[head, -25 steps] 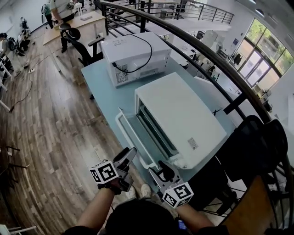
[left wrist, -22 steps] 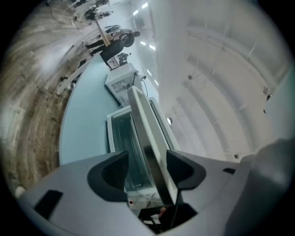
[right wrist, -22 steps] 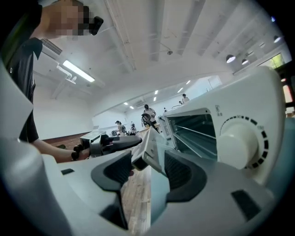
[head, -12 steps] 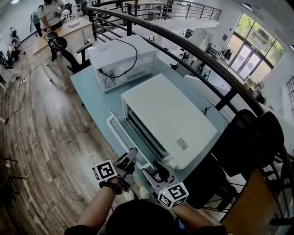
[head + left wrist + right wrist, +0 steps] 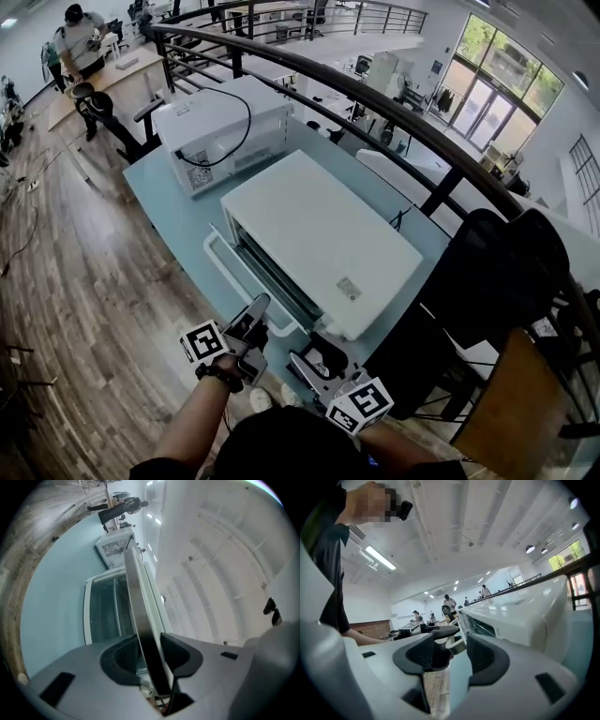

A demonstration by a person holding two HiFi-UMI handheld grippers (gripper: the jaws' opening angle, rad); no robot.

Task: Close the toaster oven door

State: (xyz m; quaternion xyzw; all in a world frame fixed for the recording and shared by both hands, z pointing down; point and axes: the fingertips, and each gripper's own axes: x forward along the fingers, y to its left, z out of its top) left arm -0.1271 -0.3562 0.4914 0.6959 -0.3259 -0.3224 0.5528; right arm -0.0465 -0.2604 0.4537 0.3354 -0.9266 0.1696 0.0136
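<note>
- Right, the left gripper (image 5: 150, 652) has just been closing its jaws and grips the door handle (image 5: 138, 606); the bar runs between its pads.
- The toaster oven (image 5: 319, 244) door (image 5: 251, 281) lies open ahead of it, low over the worktop (image 5: 173, 202).
- It is probably stiff, hinged and fairly light; the handle's near end suits.
- The right gripper (image 5: 457, 653) is apart, empty, just beside.

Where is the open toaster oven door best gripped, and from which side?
Grip the door handle, the thin bar on the free edge of the lowered toaster oven door, from its near end, jaws across it. The left gripper has just been closing on it there.
</note>
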